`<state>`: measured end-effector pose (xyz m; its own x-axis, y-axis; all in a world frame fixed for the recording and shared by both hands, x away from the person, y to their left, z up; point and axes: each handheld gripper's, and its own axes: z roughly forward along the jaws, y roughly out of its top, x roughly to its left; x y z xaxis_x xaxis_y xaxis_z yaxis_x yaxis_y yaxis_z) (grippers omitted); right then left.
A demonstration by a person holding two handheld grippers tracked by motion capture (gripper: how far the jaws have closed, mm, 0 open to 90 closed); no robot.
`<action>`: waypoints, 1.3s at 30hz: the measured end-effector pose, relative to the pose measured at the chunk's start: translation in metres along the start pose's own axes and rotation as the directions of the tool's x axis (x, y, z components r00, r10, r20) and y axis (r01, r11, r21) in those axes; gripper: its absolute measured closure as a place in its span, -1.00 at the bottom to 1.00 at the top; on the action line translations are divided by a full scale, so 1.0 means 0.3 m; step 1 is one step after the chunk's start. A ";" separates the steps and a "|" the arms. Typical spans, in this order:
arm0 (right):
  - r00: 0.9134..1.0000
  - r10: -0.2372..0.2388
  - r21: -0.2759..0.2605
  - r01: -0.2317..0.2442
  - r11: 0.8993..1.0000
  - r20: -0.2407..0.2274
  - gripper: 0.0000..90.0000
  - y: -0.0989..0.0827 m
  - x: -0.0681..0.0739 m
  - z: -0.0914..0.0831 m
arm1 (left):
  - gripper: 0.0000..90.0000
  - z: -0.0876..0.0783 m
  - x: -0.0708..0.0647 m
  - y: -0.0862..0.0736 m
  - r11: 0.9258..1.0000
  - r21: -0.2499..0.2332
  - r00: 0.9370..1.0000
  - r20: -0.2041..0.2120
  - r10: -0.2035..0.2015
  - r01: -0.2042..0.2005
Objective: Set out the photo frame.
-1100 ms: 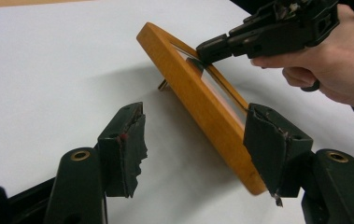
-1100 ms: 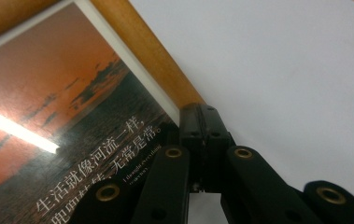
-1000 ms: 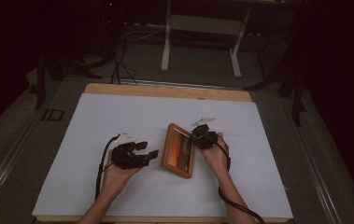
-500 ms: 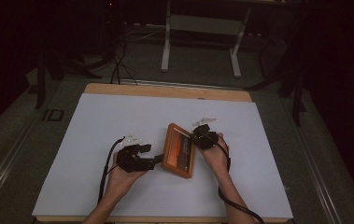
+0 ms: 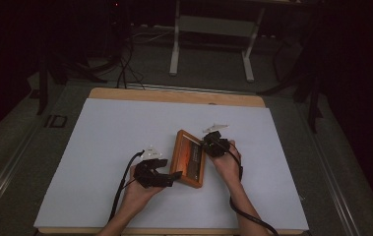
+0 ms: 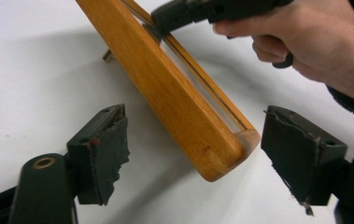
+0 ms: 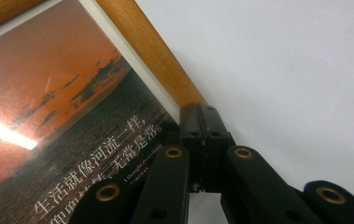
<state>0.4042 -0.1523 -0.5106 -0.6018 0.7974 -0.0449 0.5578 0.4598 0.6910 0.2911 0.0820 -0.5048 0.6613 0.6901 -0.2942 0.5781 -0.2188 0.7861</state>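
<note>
A wooden picture frame (image 5: 188, 158) holding a sunset print with white writing (image 7: 67, 121) rests near the middle of the white table, propped up off the surface on one side. My right gripper (image 5: 206, 144) is shut on its upper right rail (image 7: 146, 51), jaws pinched together on the wood (image 7: 205, 122). My left gripper (image 5: 176, 175) is at the frame's lower left corner. Its jaws have just been opening and stand wide (image 6: 198, 135), with the frame's rounded corner (image 6: 212, 154) between the pads, touching neither. The right gripper's jaw tip (image 6: 165, 16) sits on the far rail.
The white sheet (image 5: 110, 132) covers a table with a wooden far edge (image 5: 174, 96). Black cables trail from both grippers toward the near edge. Beyond the table, a metal stand's legs (image 5: 174, 54) and loose cables lie on the dark floor.
My left hand slid right and slightly down toward the frame's lower left corner, and its jaws spread wider. The right hand and the frame kept still.
</note>
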 end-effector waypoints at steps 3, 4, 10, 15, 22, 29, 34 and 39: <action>1.000 0.000 0.001 0.000 1.000 0.001 1.00 0.000 0.000 0.000 | -0.44 0.023 -0.001 -0.011 1.000 0.017 1.000 0.014 -0.025 0.025; 1.000 0.002 0.000 -0.002 1.000 0.001 1.00 0.000 0.001 0.000 | -0.43 0.027 -0.001 -0.013 0.999 0.021 0.999 0.018 -0.029 0.029; 1.000 0.002 -0.003 -0.002 1.000 0.001 1.00 -0.001 0.001 0.000 | -0.31 0.051 -0.004 -0.017 0.998 0.012 0.997 0.047 -0.063 0.062; 1.000 0.005 -0.007 -0.005 1.000 0.003 1.00 -0.003 0.001 0.000 | -0.22 0.068 -0.010 -0.018 0.997 0.017 0.995 0.065 -0.073 0.072; 1.000 0.009 -0.012 -0.009 1.000 0.003 1.00 -0.005 0.001 0.000 | -0.10 0.081 -0.016 -0.016 0.996 0.020 0.993 0.075 -0.093 0.092; 1.000 0.010 -0.013 -0.009 1.000 0.004 1.00 -0.006 0.001 0.000 | 0.00 0.087 -0.011 -0.015 0.992 0.014 0.989 0.075 -0.129 0.128; 1.000 0.012 -0.016 -0.011 1.000 0.004 1.00 -0.007 0.001 0.000 | 0.05 0.089 -0.008 -0.016 0.988 0.009 0.985 0.080 -0.153 0.152; 1.000 0.010 -0.017 -0.009 1.000 0.003 1.00 -0.007 0.000 0.000 | 0.09 0.088 -0.009 -0.015 0.985 0.010 0.982 0.081 -0.172 0.172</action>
<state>0.4030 -0.1533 -0.5121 -0.5945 0.8031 -0.0407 0.5536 0.4455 0.7036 0.2995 0.0629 -0.5220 0.5888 0.6590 -0.4681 0.6876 -0.1039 0.7186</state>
